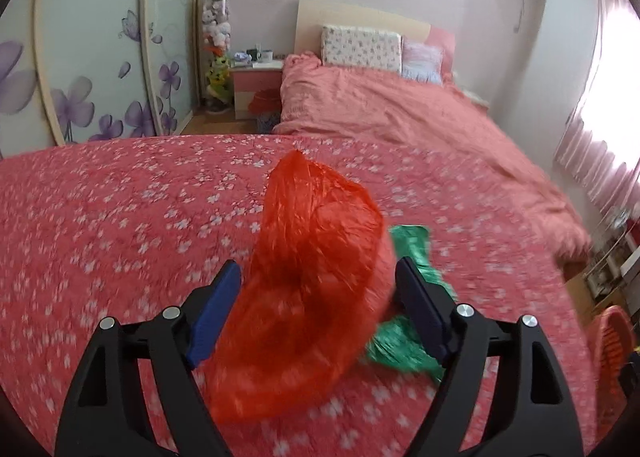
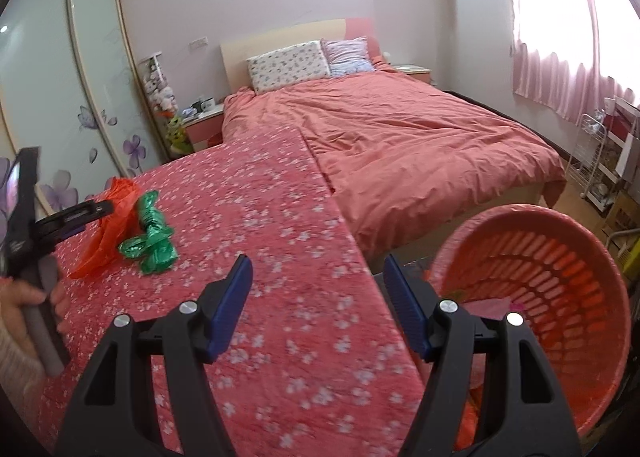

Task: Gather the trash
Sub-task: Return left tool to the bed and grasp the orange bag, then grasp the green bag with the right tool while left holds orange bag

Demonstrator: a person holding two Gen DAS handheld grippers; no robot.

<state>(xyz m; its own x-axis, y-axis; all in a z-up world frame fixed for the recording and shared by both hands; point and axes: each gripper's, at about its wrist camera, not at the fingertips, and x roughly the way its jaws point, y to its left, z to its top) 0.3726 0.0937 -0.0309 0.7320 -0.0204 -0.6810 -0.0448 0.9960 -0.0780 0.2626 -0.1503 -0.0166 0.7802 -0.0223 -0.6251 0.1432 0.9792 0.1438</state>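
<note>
A crumpled red plastic bag (image 1: 308,277) lies on the floral red cloth (image 1: 120,217). My left gripper (image 1: 318,277) is open with its blue jaws on either side of the bag. A crumpled green plastic bag (image 1: 404,337) lies right of it, touching it. In the right wrist view the red bag (image 2: 108,233) and green bag (image 2: 150,237) lie at the left, with the left gripper (image 2: 102,211) at the red bag. My right gripper (image 2: 318,281) is open and empty over the cloth's right edge. An orange slotted basket (image 2: 560,277) stands at the right, holding some scraps.
A bed with a pink duvet (image 2: 400,137) and pillows (image 2: 288,65) lies beyond the cloth. A wardrobe with flower-print doors (image 1: 80,57) stands at the left, a nightstand (image 1: 256,85) by the bed. A white wire rack (image 2: 600,169) stands under the curtained window at the right.
</note>
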